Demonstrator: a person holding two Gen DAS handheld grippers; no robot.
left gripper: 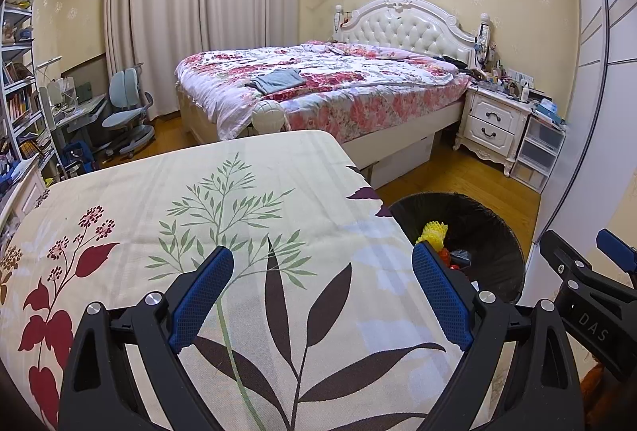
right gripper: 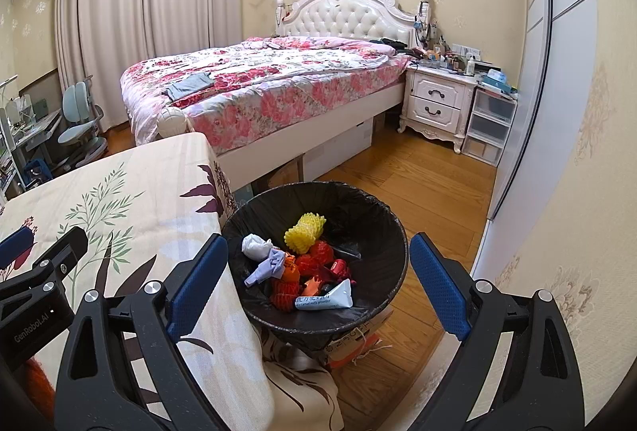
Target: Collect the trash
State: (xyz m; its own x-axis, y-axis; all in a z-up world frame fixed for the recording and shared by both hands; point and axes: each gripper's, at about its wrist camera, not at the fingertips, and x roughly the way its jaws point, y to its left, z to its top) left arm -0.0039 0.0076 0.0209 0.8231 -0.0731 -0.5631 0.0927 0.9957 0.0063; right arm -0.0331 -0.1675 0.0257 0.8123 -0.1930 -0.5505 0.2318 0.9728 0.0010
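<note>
I had the left gripper [left gripper: 322, 295] hovering over the leaf-print tablecloth [left gripper: 199, 200], its blue fingers [left gripper: 201, 297] spread wide with nothing between them. From my left wrist view the black-lined trash bin [left gripper: 493, 232] sat at about two o'clock, just off the table's right edge, and the right gripper [left gripper: 589, 271] showed at three o'clock.

The right gripper [right gripper: 318, 287] hung above the bin [right gripper: 382, 232], jaws likewise wide apart and holding nothing. In that view the bin lay dead centre, beside the table corner. Inside it I saw a yellow foam net [right gripper: 304, 228] toward twelve o'clock, crumpled white tissue [right gripper: 254, 245] at ten, red mesh wrappers [right gripper: 314, 257] in the middle, and a white tube [right gripper: 326, 297] at six. The left gripper [right gripper: 36, 263] intruded at nine o'clock. The floral bed [right gripper: 258, 84] stood beyond.
</note>
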